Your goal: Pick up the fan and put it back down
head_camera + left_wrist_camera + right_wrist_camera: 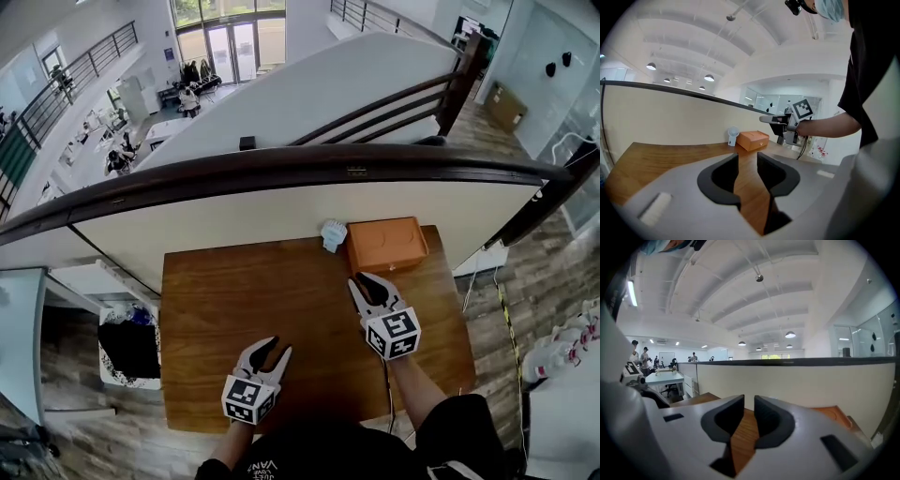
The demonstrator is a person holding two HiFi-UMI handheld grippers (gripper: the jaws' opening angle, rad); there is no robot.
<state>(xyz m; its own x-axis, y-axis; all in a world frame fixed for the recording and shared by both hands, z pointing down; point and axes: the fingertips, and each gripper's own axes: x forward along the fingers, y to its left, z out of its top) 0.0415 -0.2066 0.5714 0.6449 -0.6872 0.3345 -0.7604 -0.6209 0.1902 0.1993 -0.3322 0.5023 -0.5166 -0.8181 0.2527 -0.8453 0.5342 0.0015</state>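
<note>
Fan (pixel 334 234), a small white desk model, stands upright at the far edge of the wooden surface (pixel 234 309), just beside the left end of an orange box (pixel 386 244). The right gripper (pixel 367 281) hovers nearest to it, above the surface and just short of the box. Its fingers (pixel 725 420) are drawn close, with a narrow gap and nothing between them. The left gripper (pixel 278 347) hangs near the front edge, well apart from the fan, its fingers (pixel 723 180) released and empty.

The pickup has not begun, by my reading. To do it well, the right gripper should spread its fingers wider and come in left of the box. It should close on the fan's stand or neck rather than the round head, without nudging the box, then lift straight and keep the fan upright.
</note>
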